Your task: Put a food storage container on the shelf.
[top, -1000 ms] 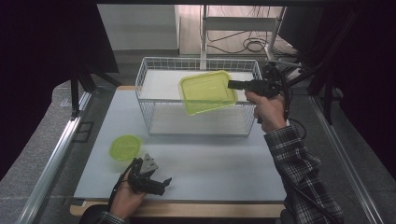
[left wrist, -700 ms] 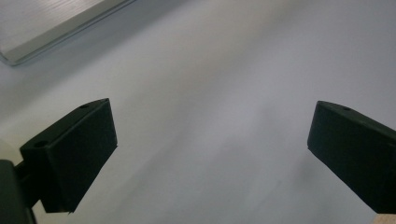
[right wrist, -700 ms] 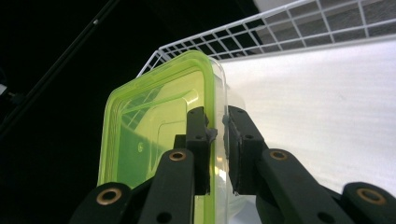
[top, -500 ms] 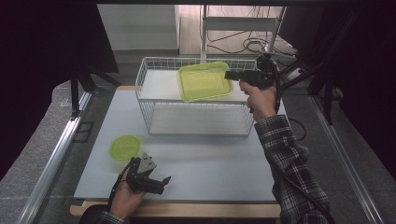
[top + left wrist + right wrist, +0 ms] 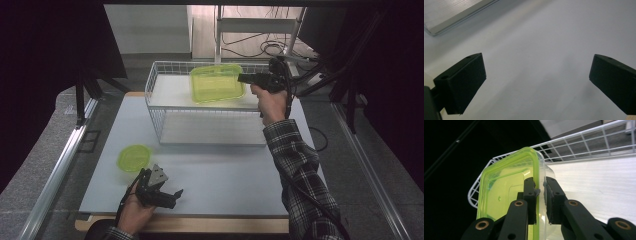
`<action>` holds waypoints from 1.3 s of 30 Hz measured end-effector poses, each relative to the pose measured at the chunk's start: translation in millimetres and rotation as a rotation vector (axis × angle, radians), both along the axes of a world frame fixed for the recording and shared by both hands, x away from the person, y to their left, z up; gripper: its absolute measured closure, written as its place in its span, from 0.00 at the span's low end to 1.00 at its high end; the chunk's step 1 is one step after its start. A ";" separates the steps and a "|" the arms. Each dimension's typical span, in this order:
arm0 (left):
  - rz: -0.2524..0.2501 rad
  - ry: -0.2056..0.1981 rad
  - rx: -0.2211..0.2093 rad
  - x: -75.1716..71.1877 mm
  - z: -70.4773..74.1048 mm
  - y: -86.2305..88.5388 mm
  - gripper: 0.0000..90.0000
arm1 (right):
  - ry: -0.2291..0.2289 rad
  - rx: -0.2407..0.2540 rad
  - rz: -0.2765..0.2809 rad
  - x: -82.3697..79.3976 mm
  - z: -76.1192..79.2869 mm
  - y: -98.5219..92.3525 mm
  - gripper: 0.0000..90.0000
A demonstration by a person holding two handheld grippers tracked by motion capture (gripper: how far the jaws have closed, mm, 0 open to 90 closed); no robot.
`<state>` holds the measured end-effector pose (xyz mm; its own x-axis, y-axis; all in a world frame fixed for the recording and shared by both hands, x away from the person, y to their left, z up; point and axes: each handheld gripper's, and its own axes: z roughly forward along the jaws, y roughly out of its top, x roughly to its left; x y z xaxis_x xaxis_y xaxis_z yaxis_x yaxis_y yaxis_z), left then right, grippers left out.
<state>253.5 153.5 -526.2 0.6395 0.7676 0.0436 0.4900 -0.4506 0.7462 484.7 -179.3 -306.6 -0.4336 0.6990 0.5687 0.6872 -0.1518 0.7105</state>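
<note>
Green container (image 5: 217,83) pinched on edge by right gripper (image 5: 250,78) jaws, forearm outstretched over wire basket (image 5: 155,80).

Wire basket (image 5: 160,107) walls block the table's (image 5: 240,175) far half, reachable from above only. Box (image 5: 216,82) hangs over its far left part. Near table is open, except the lid (image 5: 134,157) at left.

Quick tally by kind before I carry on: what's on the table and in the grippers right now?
Rectangular green container, held in the right gripper over the basket: 1
Round green lid on the table mat: 1
White wire basket: 1
Grippers, counting the left gripper with its jaws wide apart: 2
Total: 5
</note>
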 end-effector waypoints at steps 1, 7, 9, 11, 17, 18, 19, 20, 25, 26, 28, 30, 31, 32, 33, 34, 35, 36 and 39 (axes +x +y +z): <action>0.001 -0.001 0.001 0.0 -0.2 -0.3 0.01 | -0.003 -0.008 -0.005 -0.1 -0.4 0.4 0.89; 0.000 0.004 0.008 0.1 -0.9 -1.1 0.01 | -0.014 -0.055 -0.003 -3.5 -2.6 1.3 0.86; -0.001 0.005 0.011 0.1 -1.2 -1.6 0.01 | -0.021 -0.070 0.001 -4.8 -3.7 1.1 0.86; -0.004 0.009 0.015 0.2 -1.3 -1.8 0.01 | -0.021 -0.073 0.005 -5.8 -5.2 1.0 0.85; -0.006 0.013 0.030 0.4 -2.9 -3.4 0.01 | -0.014 -0.094 -0.004 -4.9 -7.7 1.1 0.82; -0.007 0.012 0.031 0.3 -2.8 -3.4 0.01 | -0.018 -0.107 -0.009 -3.9 -8.6 1.9 0.81; -0.007 0.012 0.031 0.3 -2.7 -3.3 0.01 | -0.019 -0.114 -0.011 -3.5 -8.8 2.3 0.80; -0.006 0.012 0.031 0.3 -2.8 -3.2 0.01 | -0.023 -0.122 -0.013 -3.1 -9.2 2.9 0.79; -0.007 0.009 0.029 0.2 -2.7 -3.3 0.01 | -0.025 -0.148 -0.018 0.5 -13.0 5.1 0.72; -0.008 0.007 0.029 0.1 -2.6 -3.4 0.01 | -0.028 -0.154 -0.017 1.2 -13.5 5.5 0.69; -0.009 0.006 0.031 0.0 -2.2 -3.1 0.01 | -0.050 -0.197 -0.020 1.4 -12.1 7.0 0.63; -0.009 0.004 0.030 0.0 -2.0 -2.9 0.01 | -0.058 -0.218 -0.024 1.7 -11.4 7.7 0.59; -0.006 0.001 0.026 -0.1 -1.8 -2.8 0.01 | -0.063 -0.209 -0.015 1.4 -9.7 6.8 0.55; -0.004 -0.003 0.020 -0.2 -1.2 -2.2 0.01 | -0.071 -0.204 -0.013 0.6 -8.6 6.2 0.53; -0.004 -0.007 0.016 -0.4 -0.8 -1.9 0.01 | -0.074 -0.207 -0.008 -0.2 -7.5 5.8 0.51; -0.004 -0.010 0.011 -0.5 -0.4 -1.7 0.01 | -0.081 -0.213 0.000 -1.0 -6.4 5.6 0.48; -0.003 -0.013 0.008 -0.7 0.0 -1.4 0.01 | -0.086 -0.213 0.009 -2.1 -5.4 5.4 0.46; -0.003 -0.014 0.004 -0.8 0.3 -1.2 0.01 | -0.093 -0.210 0.020 -3.4 -4.4 4.8 0.44; -0.013 -0.017 -0.025 -1.0 1.3 0.5 0.01 | -0.113 -0.215 0.056 -8.2 -2.0 4.6 0.38</action>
<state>252.5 154.0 -524.9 0.6485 0.7603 0.0357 0.4715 -0.4380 0.7654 476.5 -174.6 -308.7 -0.5273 0.7720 0.3548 0.6044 0.0474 0.7952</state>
